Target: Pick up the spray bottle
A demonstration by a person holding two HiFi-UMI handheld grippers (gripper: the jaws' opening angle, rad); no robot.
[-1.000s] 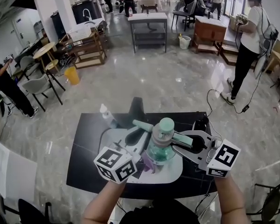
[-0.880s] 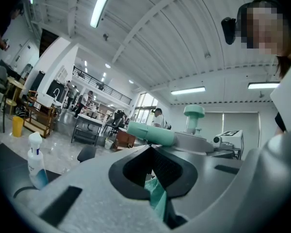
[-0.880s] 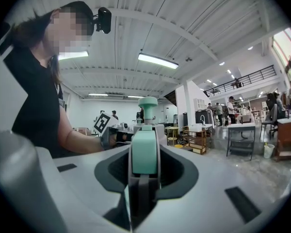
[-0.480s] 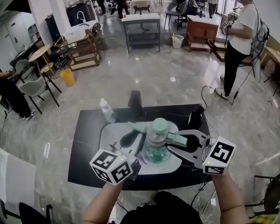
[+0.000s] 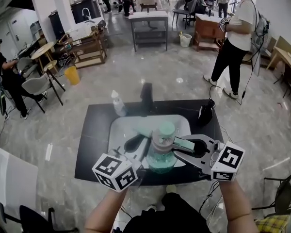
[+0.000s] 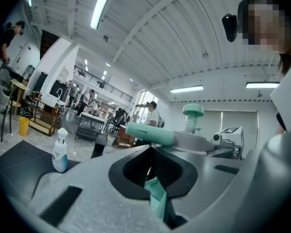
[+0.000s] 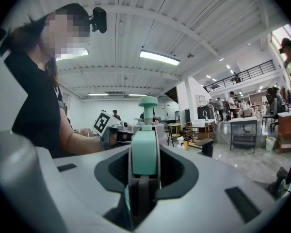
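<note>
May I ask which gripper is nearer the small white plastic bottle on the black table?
Left: the left gripper is just short of the white bottle, the right gripper farther off to its right.

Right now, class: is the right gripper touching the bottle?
Touching. In the head view, the right gripper has its teal jaw pressed against the neck of the bottle, with no gap.

The spray bottle (image 5: 162, 148) sits between both grippers over the near edge of the dark counter (image 5: 91, 147). The right gripper (image 5: 181, 150) has its jaws on the neck, and the left gripper (image 5: 141, 139) spreads its jaws alongside. Behind lie a white sink (image 5: 120, 128), a small white bottle (image 5: 118, 104) and a black faucet (image 5: 146, 98).
</note>
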